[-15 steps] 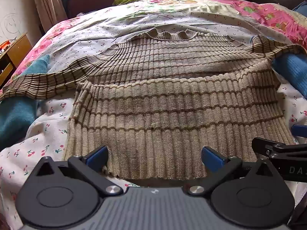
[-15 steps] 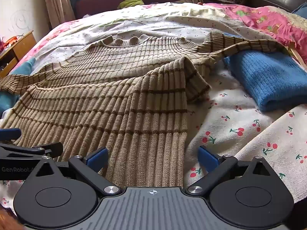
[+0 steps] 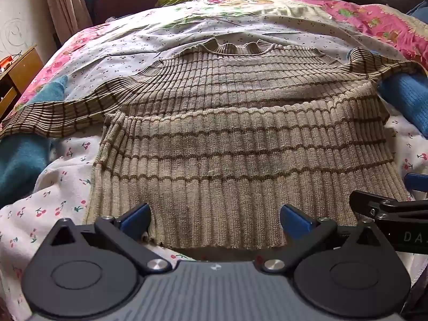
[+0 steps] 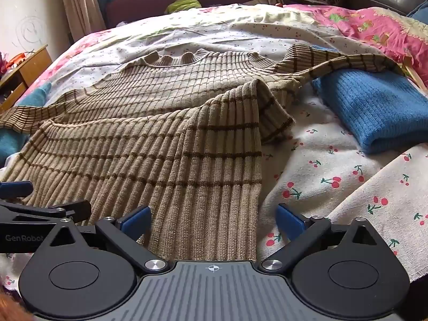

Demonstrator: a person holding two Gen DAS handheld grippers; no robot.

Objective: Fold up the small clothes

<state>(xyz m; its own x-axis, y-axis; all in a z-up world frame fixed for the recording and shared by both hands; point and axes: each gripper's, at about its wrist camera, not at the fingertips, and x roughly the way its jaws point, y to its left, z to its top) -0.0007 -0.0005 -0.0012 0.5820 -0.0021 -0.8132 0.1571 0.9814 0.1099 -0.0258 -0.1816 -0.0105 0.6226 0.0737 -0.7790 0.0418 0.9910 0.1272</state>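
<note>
Now: ribbed sweater [image 3: 235, 139] spread on bed [image 3: 61, 195], folded hem toward six o'clock.
Soft, floppy, light knit; best pinched at hem corners, left claw [image 3: 214, 218] and right claw [image 4: 212, 218] both wide, empty.

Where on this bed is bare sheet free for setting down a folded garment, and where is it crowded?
Free: the cherry-print sheet between the striped sweater and the blue knit, and beyond the sweater's collar. Crowded: both sleeves overlap neighbours, the teal garment one side, the blue knit the other.
</note>
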